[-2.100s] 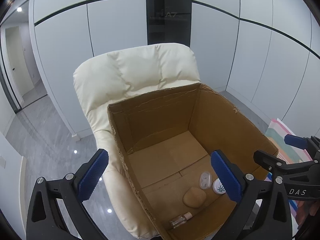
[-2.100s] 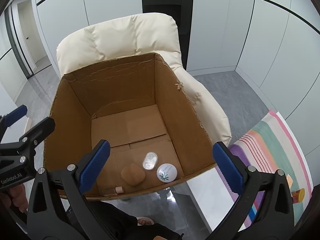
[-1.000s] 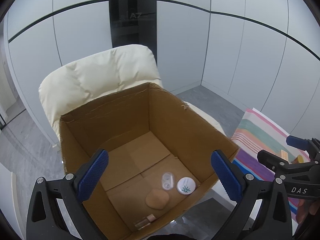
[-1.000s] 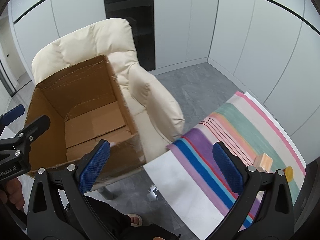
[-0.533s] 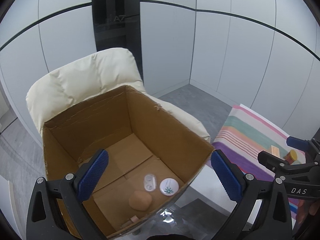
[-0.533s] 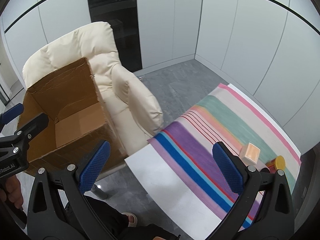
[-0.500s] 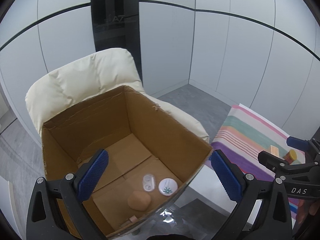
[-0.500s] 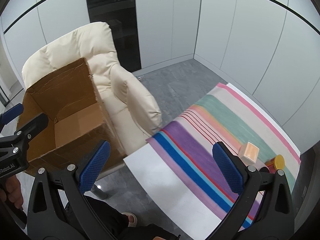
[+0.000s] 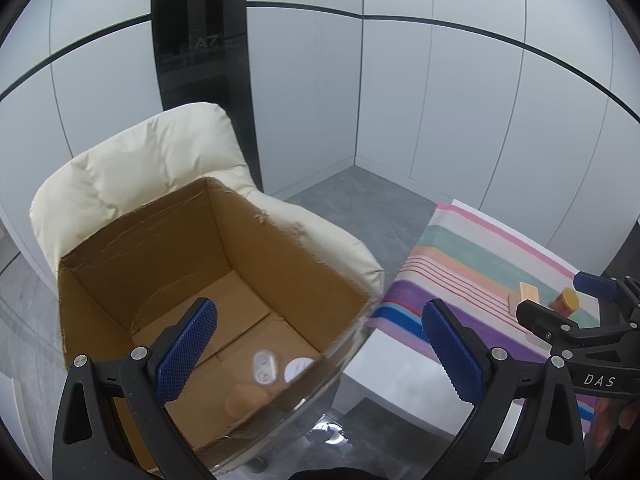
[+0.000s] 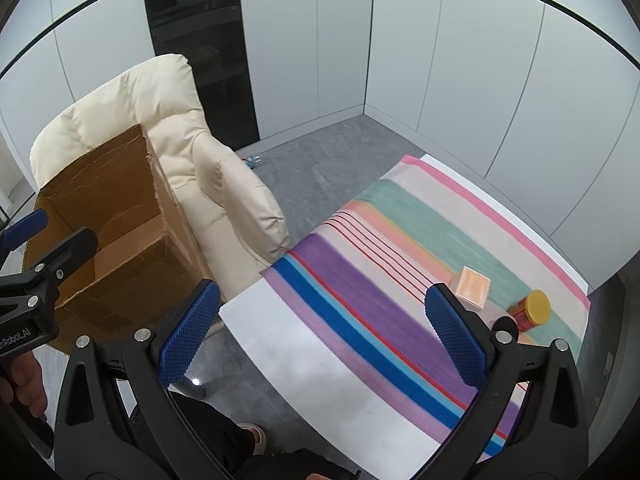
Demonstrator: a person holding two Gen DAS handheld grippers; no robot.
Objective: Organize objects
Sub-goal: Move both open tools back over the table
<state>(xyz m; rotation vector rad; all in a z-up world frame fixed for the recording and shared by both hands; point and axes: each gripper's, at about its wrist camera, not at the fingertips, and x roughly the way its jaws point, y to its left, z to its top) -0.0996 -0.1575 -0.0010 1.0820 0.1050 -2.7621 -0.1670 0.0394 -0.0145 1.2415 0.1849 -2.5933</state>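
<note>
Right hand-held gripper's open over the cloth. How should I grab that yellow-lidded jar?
Grip the yellow-lidded jar across its round body just below the lid, coming from above with the open right hand-held gripper. It appears tilted, and the peach box beside it crowds that side.

Your left claw (image 9: 318, 344) camera looks steeply down from above, facing the open cardboard box (image 9: 280, 240) on the cream armchair (image 9: 132, 176), which lies near, under and just ahead of its fingers. Your right claw (image 10: 322, 330) camera tilts down over the striped cloth (image 10: 360, 280) on the surface, close below its fingers. Both views share the box, the armchair, the cloth's end, and each shows the other claw at its edge.
</note>
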